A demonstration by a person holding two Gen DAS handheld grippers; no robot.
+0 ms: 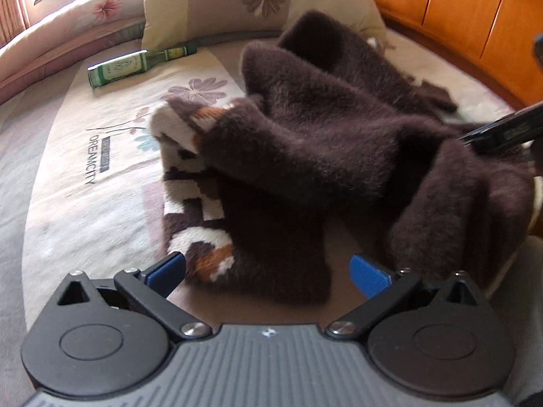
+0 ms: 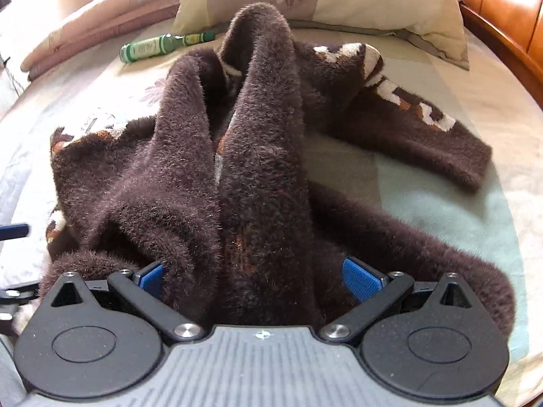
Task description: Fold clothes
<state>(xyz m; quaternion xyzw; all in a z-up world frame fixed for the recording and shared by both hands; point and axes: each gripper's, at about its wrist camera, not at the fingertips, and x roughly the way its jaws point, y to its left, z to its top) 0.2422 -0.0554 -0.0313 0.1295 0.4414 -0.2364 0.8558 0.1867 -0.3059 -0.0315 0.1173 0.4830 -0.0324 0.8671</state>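
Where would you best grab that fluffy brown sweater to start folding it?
Probably the sleeve lying flat and stretched out on the bed, apart from the bunched-up body of the sweater. Take its cuff end from the right side: the bedding around it is bare, so an open right gripper can slide in around the edge. The heaped middle offers only thick folds.

Sweater (image 2: 258, 176) fills gap between right fingers (image 2: 359, 279), its near end hidden under gripper body; grip on it cannot be told. Bottle (image 1: 135, 66) far ahead of left fingers (image 1: 368, 276): label print too small to read. Headboard (image 1: 458, 17) cut by right edge. Pillow (image 2: 373, 3) cut by top edge
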